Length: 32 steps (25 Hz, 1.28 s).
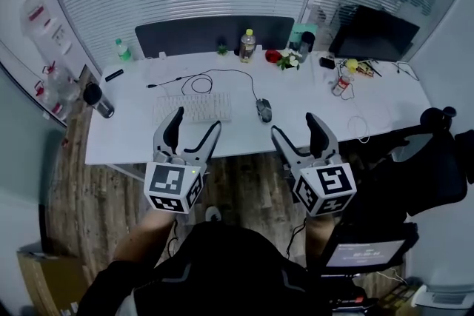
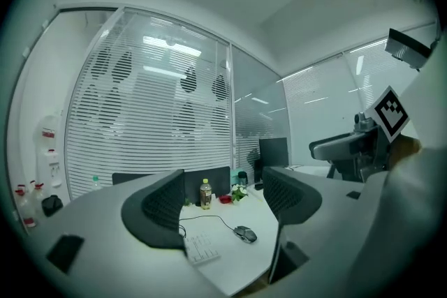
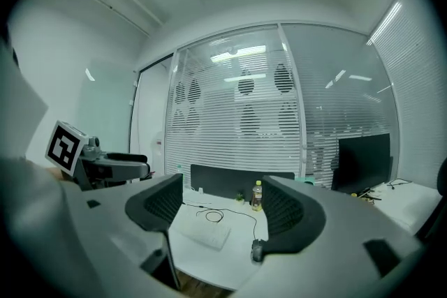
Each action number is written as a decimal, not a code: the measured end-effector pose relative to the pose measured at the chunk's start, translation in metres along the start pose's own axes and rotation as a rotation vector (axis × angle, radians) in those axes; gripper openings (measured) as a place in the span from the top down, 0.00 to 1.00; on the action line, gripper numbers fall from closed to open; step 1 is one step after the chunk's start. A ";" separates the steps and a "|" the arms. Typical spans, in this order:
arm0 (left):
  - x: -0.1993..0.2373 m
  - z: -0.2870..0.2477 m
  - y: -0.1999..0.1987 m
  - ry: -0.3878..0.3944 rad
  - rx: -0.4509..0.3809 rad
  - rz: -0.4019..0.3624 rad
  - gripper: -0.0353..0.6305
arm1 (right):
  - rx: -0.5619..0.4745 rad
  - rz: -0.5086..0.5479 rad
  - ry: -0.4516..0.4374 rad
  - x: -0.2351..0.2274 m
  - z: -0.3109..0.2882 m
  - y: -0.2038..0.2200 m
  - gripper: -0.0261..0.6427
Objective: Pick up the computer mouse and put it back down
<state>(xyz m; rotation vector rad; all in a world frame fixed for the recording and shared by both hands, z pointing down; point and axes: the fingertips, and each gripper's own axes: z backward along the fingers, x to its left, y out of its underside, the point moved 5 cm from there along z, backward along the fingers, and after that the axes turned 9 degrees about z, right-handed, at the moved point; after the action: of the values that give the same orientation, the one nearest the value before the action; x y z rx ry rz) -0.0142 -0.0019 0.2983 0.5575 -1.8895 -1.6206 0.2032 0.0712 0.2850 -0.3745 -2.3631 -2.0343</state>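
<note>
The person is at the near edge of a white table (image 1: 126,140), with one tool in each hand, held up over that edge. The left gripper (image 1: 197,120) has its two fingers wide apart and nothing sits between them; the right gripper (image 1: 293,123) is spread wide too, and it holds nothing.

The computer mouse (image 1: 264,109) lies flat on the table, just to the right of the white keyboard (image 1: 192,108); neither gripper touches it. Seen from the head, it sits a bit past the two grippers and between them, nearer the right one. A thin black cable (image 1: 222,74) runs back from it and curls into a loop behind the keyboard. In the left gripper view the mouse shows low down between the fingers; in the right gripper view it peeks out next to the lower edge of the right-hand finger.

At the back of the table a bottle with a yellow cap (image 1: 247,45) stands by a dark panel (image 1: 200,33); some red flowers (image 1: 285,58) are just to its right. A small green-capped bottle (image 1: 122,49) stands at the back left; a dark flask (image 1: 98,101) stands at the left edge. A black screen (image 1: 374,32) is at the back right; a black chair (image 1: 437,159) is at the right side.
</note>
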 end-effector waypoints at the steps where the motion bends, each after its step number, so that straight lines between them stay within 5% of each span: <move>1: 0.006 -0.005 0.000 0.002 0.000 0.002 0.42 | 0.004 0.000 0.005 -0.001 -0.008 0.000 0.44; 17: 0.072 -0.072 0.009 0.066 0.040 0.063 0.42 | 0.082 -0.005 0.064 -0.012 -0.100 0.006 0.44; 32: 0.085 -0.156 0.006 -0.092 0.064 0.031 0.42 | 0.058 -0.018 -0.036 -0.100 -0.191 0.019 0.44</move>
<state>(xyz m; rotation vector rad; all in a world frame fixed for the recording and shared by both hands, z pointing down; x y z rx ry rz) 0.0269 -0.1710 0.3315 0.4857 -2.0130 -1.5953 0.2749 -0.1302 0.3182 -0.3930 -2.4492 -1.9780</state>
